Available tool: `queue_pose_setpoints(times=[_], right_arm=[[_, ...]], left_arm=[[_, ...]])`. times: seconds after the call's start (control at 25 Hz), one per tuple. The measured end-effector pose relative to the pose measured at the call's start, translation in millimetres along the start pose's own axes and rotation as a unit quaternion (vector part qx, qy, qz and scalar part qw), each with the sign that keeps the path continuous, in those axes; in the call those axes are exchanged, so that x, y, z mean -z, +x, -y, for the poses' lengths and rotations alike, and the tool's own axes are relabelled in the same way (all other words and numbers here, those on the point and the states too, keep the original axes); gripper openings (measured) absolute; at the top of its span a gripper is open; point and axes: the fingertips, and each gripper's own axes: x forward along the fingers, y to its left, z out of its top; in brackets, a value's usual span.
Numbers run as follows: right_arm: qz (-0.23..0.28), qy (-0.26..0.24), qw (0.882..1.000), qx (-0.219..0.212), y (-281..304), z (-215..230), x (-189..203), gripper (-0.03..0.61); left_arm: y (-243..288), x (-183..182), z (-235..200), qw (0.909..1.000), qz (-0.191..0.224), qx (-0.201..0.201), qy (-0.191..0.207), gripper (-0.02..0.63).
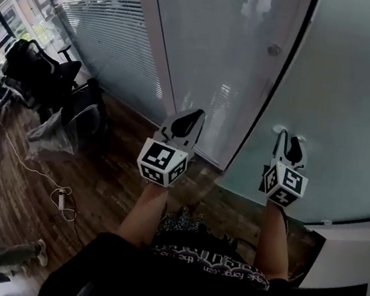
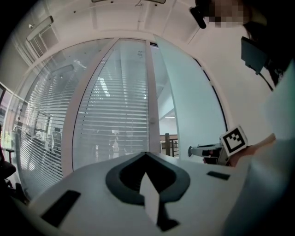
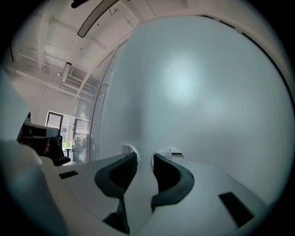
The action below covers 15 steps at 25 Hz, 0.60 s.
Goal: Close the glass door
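Nearest you, your left gripper (image 1: pixel 194 116) has its jaws pressed together with nothing in them. It points at the pane beside the white post (image 1: pixel 158 47). Your right gripper (image 1: pixel 288 138) has its jaws slightly apart and empty. Their tips are right up against the frosted glass door (image 1: pixel 352 97), on your right, close to its dark edge.

The right gripper view shows little except that frosted door (image 3: pixel 207 92), with the tips' reflections meeting the tips (image 3: pixel 144 156). Only the left gripper view, looking over its closed tips (image 2: pixel 146 154), shows an open gap between the post (image 2: pixel 152 92) and the door (image 2: pixel 198 106). A railing (image 2: pixel 168 144) stands beyond the gap, and your right gripper (image 2: pixel 203 150) is on the glass.

To your left the wooden floor (image 1: pixel 110 182) has open room as far as a white cable (image 1: pixel 35 169). Farther off a grey bag (image 1: pixel 47 135) sits beside the black office chairs (image 1: pixel 37 72). You cannot tell what the bag holds. Slatted blinds (image 1: pixel 113 28) run behind them.
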Motion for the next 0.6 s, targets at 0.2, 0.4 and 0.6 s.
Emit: queue_pose_setpoints(times=[0.2,0.4,0.6], right_arm=[[0.004,0.002,1.000,0.024,32,14,-1,0.112],[0.000,0.004,0.999,0.052,59,26,-2,0.112],[-0.001,0.006,0.997,0.076,84,38,0,0.112]], left_arm=[[28,3,-22,1.0000,0.000,0.008,-0.001,-0.009],[57,2,-45,0.9997,0.003,0.025,-0.002,-0.009],[83,7,-62,0.9992,0.003,0.038,-0.007,-0.009]])
